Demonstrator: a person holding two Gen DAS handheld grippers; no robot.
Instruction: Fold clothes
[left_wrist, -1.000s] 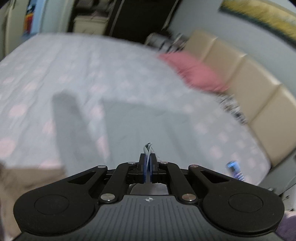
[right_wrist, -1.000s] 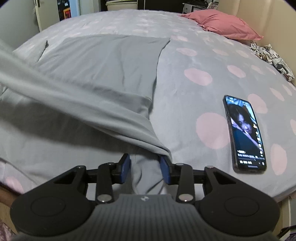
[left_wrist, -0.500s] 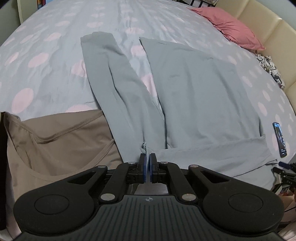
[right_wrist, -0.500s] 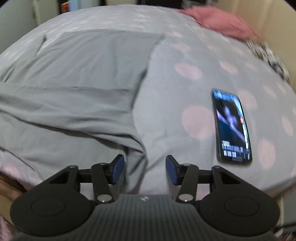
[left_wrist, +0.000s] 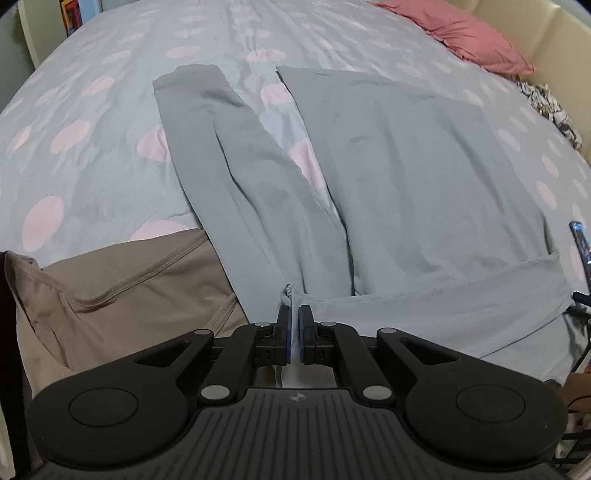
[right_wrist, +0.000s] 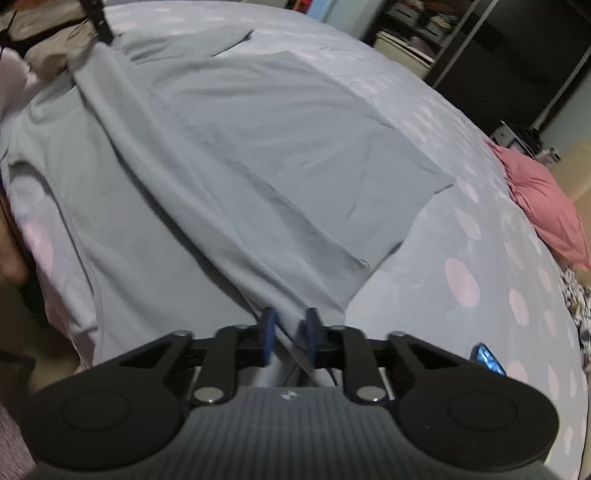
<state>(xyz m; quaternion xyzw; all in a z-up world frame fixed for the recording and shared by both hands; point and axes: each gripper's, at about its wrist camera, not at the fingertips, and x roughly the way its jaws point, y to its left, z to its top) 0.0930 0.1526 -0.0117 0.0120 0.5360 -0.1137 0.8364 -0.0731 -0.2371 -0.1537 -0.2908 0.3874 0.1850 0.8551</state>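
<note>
A bed (left_wrist: 110, 110) with a pink-dotted grey sheet carries a grey top (left_wrist: 424, 177), spread flat with one sleeve (left_wrist: 236, 166) lying alongside. A tan garment (left_wrist: 122, 288) sits at the near left edge, a pink pillow (left_wrist: 472, 37) far off. The left hand-held gripper (left_wrist: 294, 332) pinches grey cloth. The right hand-held gripper (right_wrist: 290, 332) has its jaws partly apart around a fold. A phone (right_wrist: 489, 358) lies just beside it.
</note>
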